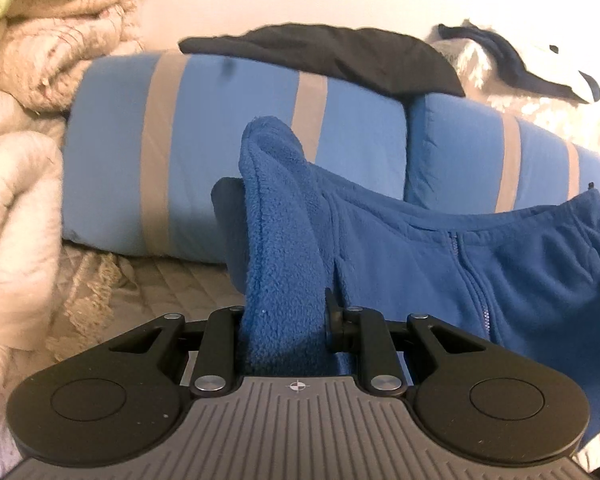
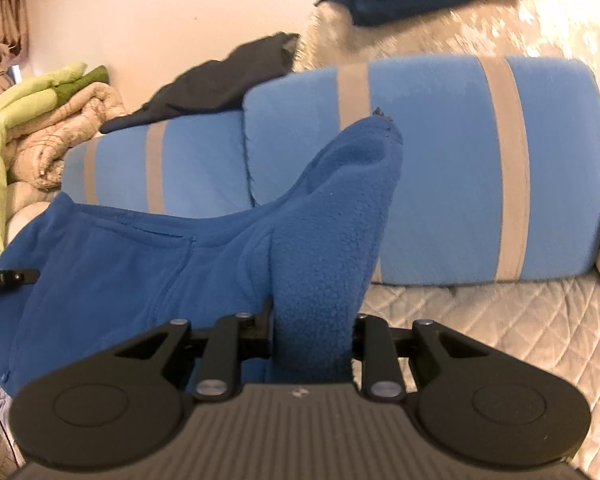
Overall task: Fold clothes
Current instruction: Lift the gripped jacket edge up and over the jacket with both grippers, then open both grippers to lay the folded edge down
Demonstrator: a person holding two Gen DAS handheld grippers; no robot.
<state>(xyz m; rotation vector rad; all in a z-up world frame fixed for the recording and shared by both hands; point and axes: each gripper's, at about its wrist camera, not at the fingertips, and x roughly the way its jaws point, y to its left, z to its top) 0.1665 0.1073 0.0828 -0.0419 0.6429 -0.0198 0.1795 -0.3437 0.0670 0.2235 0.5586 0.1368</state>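
You have each hand-held gripper, left (image 1: pixel 284 320) and right (image 2: pixel 312 324), clamped on the fleece (image 1: pixel 440 264), stretched left-right between them.

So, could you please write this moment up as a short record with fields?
garment: blue fleece jacket, zipped, held up between both grippers
left gripper: jaws shut on a bunch of fleece
right gripper: jaws shut on a bunch of fleece
behind: two blue pillows with grey stripes, dark garment on top
surface: quilted bedspread
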